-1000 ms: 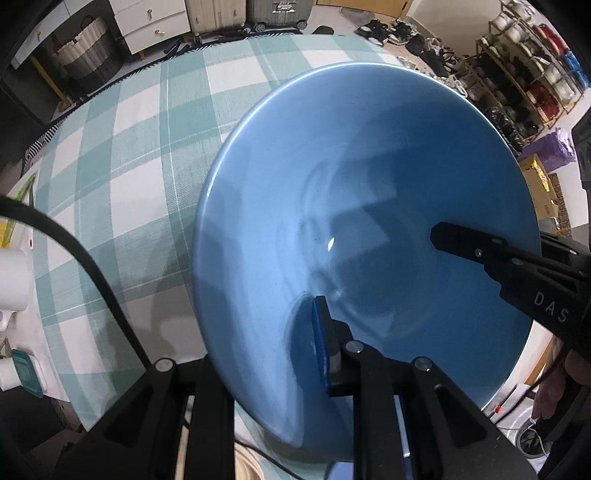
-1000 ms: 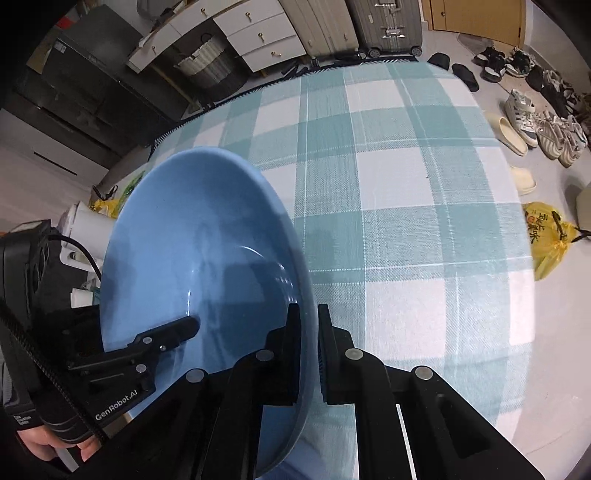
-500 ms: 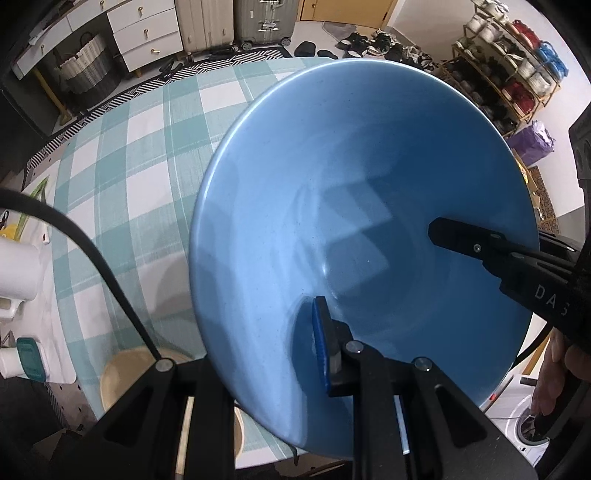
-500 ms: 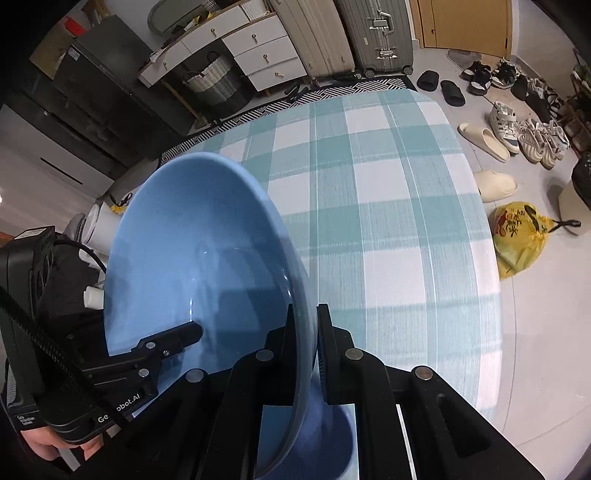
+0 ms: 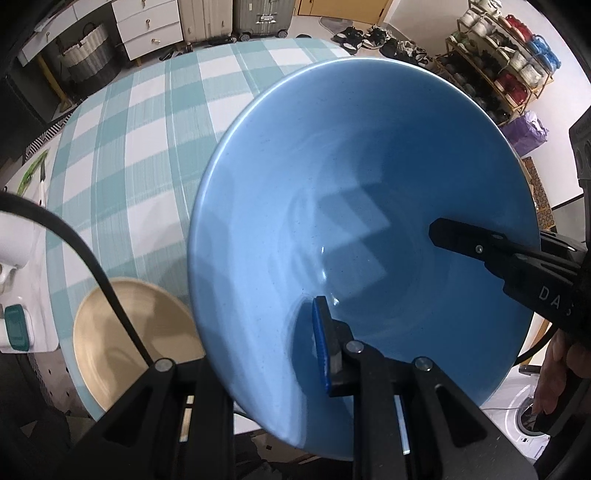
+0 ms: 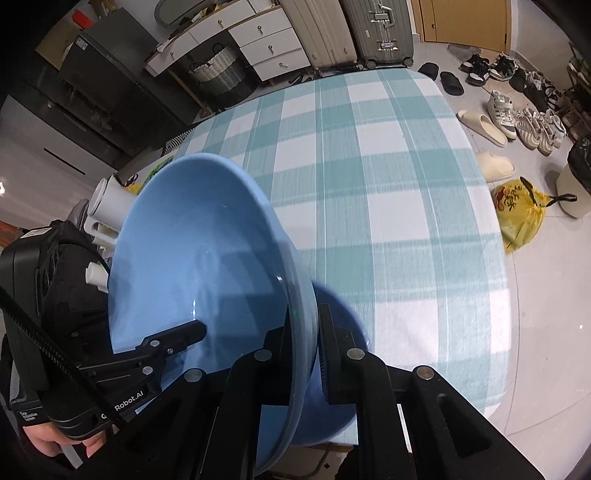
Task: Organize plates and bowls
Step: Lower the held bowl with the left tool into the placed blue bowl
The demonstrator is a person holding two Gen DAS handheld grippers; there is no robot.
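A large blue bowl [image 5: 362, 221] hangs tilted above the checked tablecloth [image 5: 147, 147], carried by both grippers at opposite rims. My left gripper [image 5: 295, 350] is shut on its near rim: the blue-padded finger lies inside, the other is hidden beneath. My right gripper [image 6: 314, 350] is shut on the bowl's [image 6: 192, 266] rim, seen edge-on. Each view shows the other gripper's finger inside the bowl, the right [image 5: 461, 240] and the left [image 6: 184, 332]. A cream bowl [image 5: 136, 332] sits at the table's near edge. A second blue dish [image 6: 343, 369] shows partly beneath the held one.
White containers [image 5: 14, 236] and a teal-capped item [image 5: 16, 328] stand off the table's left side. On the floor lie a yellow bag [image 6: 517, 210] and shoes [image 6: 524, 122]. Drawers [image 6: 266, 40] and a suitcase [image 6: 380, 29] stand beyond the far edge.
Both grippers have carried the blue bowl back toward the table's near edge and a little higher. The cream bowl and the second blue dish have come into view below.
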